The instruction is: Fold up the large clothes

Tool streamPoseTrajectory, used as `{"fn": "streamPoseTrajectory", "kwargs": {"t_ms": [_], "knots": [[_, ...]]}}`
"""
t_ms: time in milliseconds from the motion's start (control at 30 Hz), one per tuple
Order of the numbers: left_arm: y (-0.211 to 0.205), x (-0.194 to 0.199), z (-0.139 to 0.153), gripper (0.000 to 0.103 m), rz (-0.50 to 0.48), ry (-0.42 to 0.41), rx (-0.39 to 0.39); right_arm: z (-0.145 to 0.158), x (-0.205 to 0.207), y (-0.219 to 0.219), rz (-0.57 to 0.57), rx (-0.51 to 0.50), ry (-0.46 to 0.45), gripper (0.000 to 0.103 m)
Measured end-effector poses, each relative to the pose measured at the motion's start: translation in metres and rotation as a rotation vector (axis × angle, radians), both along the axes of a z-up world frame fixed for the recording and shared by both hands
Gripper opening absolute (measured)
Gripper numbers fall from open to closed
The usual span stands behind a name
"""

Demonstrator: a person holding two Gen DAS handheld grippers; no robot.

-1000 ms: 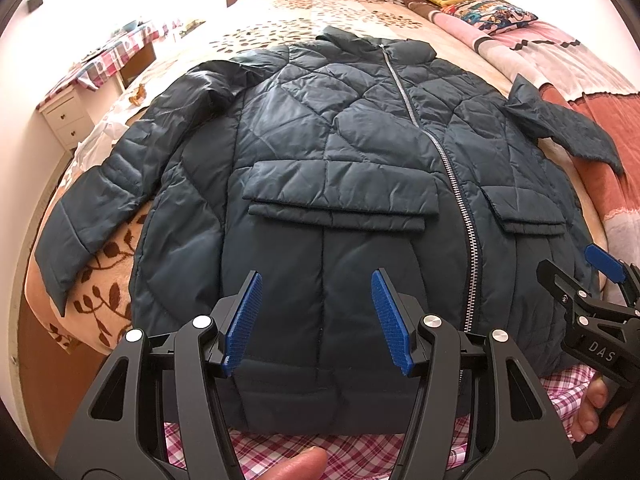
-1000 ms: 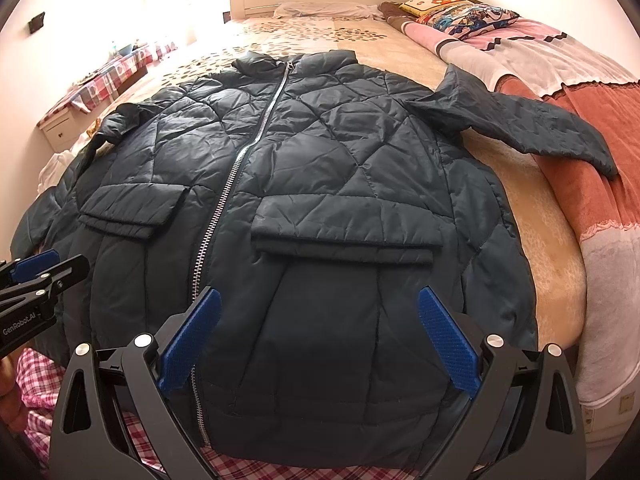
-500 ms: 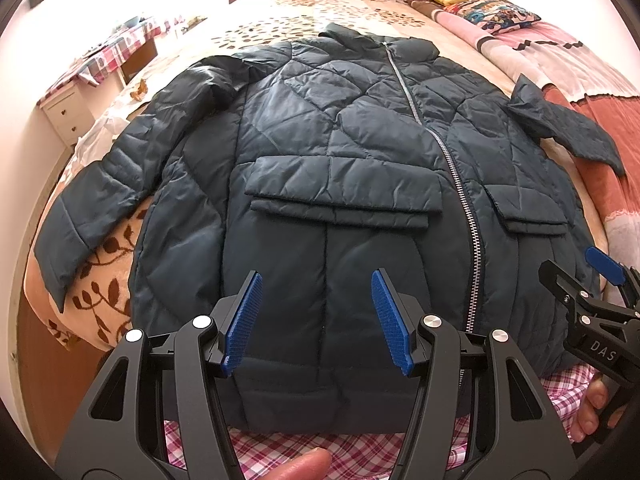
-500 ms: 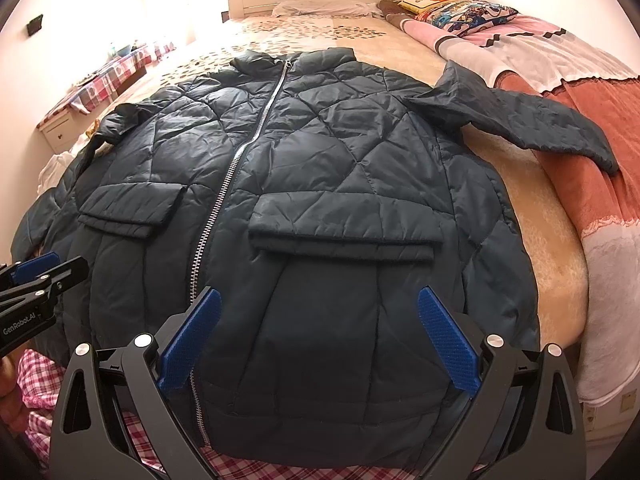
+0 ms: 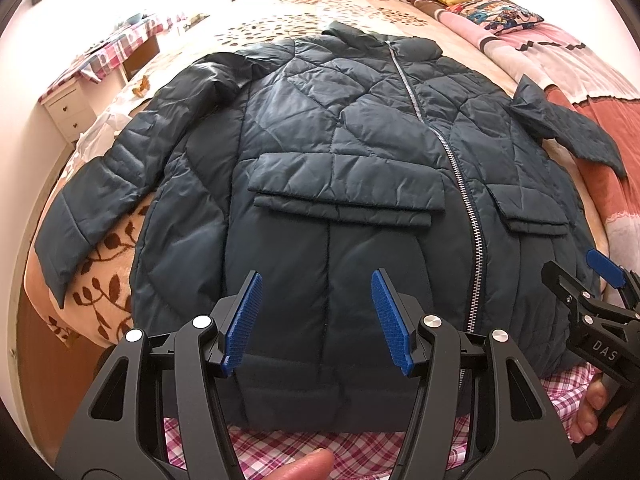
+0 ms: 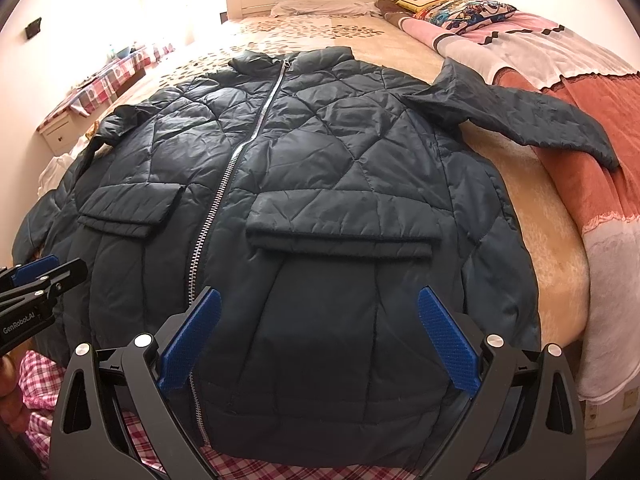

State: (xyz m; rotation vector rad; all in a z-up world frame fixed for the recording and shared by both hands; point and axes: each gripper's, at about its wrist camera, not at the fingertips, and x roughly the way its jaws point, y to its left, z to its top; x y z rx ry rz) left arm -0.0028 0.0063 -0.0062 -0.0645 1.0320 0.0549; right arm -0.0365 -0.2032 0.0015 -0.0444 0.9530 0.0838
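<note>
A dark blue quilted jacket [image 5: 340, 168] [image 6: 320, 184] lies front up and zipped on the bed, collar far, hem near me, both sleeves spread out to the sides. My left gripper [image 5: 316, 312] hovers open over the hem, left of the zip, nothing between its blue pads. My right gripper [image 6: 320, 336] hangs open above the hem right of the zip, also holding nothing. Each gripper shows at the edge of the other's view: the right gripper [image 5: 592, 292], the left gripper [image 6: 44, 276].
The bed [image 6: 540, 208] has a beige leaf-print cover, with pink and orange blankets [image 6: 580, 92] along its right side and pillows [image 6: 460, 8] at the headboard. A white nightstand [image 5: 68, 108] stands at the left. A person's checked clothing [image 5: 360, 452] shows below the hem.
</note>
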Motion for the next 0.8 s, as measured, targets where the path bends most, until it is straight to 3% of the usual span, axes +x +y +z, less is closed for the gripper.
{"fn": "streamPoseTrajectory", "kwargs": {"t_ms": [800], "knots": [[0.0001,0.0005,-0.0023,0.057,0.005,0.018,0.004,-0.0022,0.0006,-0.0073,-0.01,0.019,0.007,0.095]]}}
